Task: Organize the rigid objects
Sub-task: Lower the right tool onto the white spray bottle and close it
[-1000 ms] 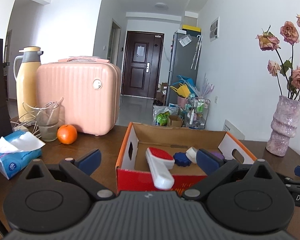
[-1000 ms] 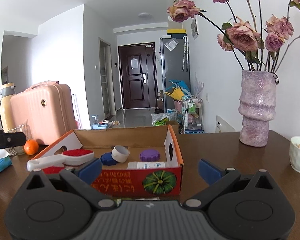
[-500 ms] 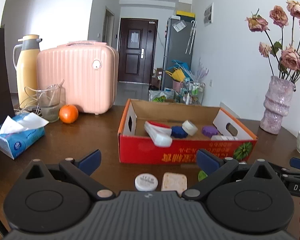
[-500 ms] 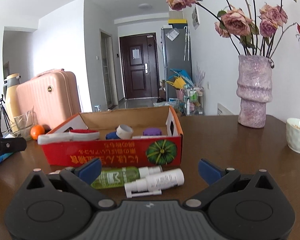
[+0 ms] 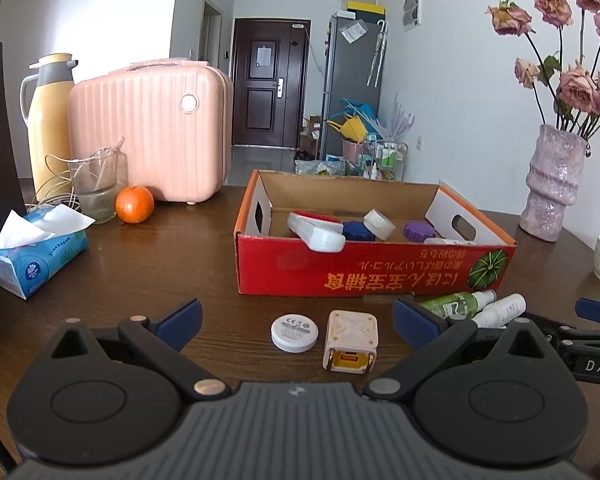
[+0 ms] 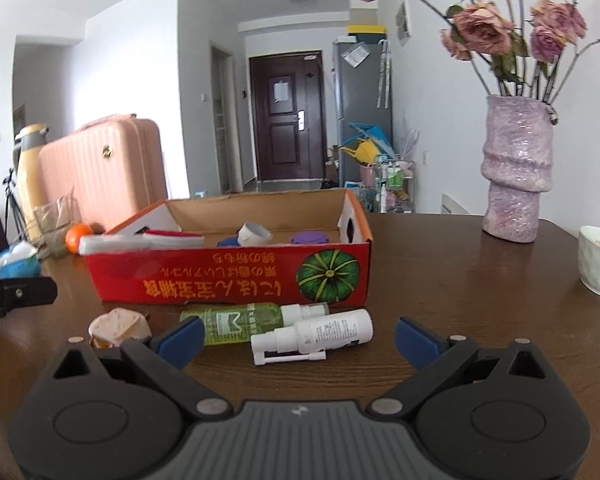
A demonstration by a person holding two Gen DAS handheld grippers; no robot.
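A red cardboard box sits on the dark table and holds a white-and-red brush, a blue lid, a white tape roll and a purple lid. In front of it lie a white round disc, a cream cube-shaped device, a green spray bottle and a white spray bottle. My left gripper is open above the disc and cube. My right gripper is open over the two bottles.
A pink suitcase, a yellow thermos, a glass, an orange and a tissue pack stand at the left. A purple vase with dried roses and a white cup are at the right.
Both grippers have pulled back from the box and lowered toward the table front. The disc, cube and two bottles in front of the box have come into view.
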